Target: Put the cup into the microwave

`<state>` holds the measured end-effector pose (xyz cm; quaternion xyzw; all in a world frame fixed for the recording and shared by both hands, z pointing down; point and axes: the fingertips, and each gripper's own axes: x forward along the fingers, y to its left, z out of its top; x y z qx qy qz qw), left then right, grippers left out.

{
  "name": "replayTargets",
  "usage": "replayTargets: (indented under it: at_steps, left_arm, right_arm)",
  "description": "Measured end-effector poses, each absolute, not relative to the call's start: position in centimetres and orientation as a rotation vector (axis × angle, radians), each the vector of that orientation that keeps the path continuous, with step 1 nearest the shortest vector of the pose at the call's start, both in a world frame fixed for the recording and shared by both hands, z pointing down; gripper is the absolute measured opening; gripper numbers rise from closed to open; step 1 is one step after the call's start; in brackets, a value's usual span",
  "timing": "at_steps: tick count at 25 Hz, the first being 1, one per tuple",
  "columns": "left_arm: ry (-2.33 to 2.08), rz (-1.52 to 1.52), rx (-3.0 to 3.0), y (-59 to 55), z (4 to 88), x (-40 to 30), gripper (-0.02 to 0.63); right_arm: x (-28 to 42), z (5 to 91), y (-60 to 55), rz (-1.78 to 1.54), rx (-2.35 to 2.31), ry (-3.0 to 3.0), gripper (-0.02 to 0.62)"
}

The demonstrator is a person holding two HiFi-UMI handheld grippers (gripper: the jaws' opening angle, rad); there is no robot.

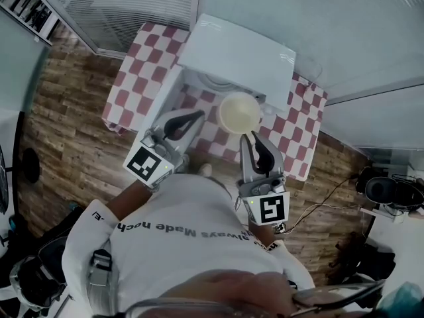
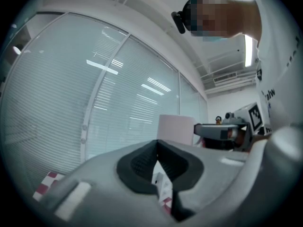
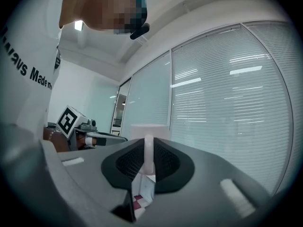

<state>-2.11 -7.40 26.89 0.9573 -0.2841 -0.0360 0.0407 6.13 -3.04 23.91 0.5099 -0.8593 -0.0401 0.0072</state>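
Note:
A cream cup (image 1: 239,112) hangs in the air in front of the white microwave (image 1: 238,57), whose door (image 1: 163,95) stands open to the left. My right gripper (image 1: 251,136) is shut on the cup's handle (image 3: 148,154), and the cup body (image 3: 149,130) rises just beyond the jaws. My left gripper (image 1: 196,116) hovers left of the cup with its jaws shut on nothing, the tips meeting in the left gripper view (image 2: 157,144). From there the cup (image 2: 176,128) shows behind the tips, with the right gripper (image 2: 221,132) beside it.
The microwave stands on a table with a red-and-white checked cloth (image 1: 142,61). Its glass turntable (image 1: 213,82) shows inside the cavity. Wooden floor (image 1: 73,131) surrounds the table, glass walls with blinds (image 1: 126,5) stand behind, and cables and gear (image 1: 381,191) lie at the right.

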Motion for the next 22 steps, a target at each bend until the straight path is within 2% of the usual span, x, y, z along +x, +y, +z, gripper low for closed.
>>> replayTargets:
  at_steps: [22]
  left_arm:
    - [-0.868, -0.042, 2.893, -8.5, 31.0, 1.9, 0.003]
  right_arm:
    - [10.7, 29.0, -3.4, -0.056, 1.581, -2.643, 0.041]
